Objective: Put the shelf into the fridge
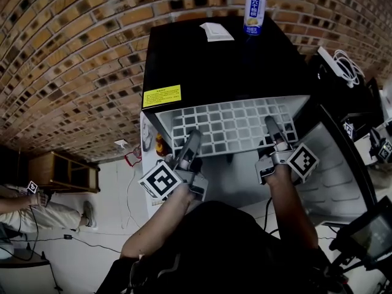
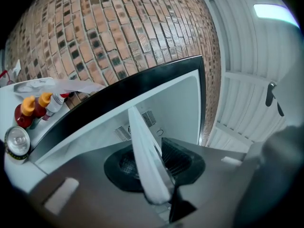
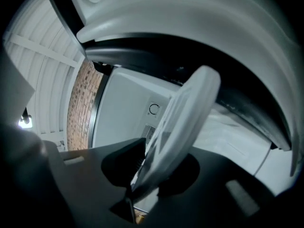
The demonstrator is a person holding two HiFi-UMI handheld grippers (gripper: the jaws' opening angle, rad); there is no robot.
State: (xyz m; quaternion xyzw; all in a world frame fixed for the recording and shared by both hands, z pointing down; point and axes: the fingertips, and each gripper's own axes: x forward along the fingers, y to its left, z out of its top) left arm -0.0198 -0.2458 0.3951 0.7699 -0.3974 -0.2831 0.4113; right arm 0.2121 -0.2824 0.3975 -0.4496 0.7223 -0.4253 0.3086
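The white grid shelf lies flat in front of the black fridge, its far edge at the fridge's opening. My left gripper is shut on the shelf's near left edge and my right gripper on its near right edge. In the left gripper view the shelf's edge runs on end between the jaws of the left gripper, towards the fridge's white back wall. The right gripper view shows the shelf clamped in the right gripper, with a round dial on the back wall beyond.
A drink can and a paper sit on the fridge's top. The open door stands at the right. Sauce bottles and a can are at the left. A wooden cabinet and a seated person are far left.
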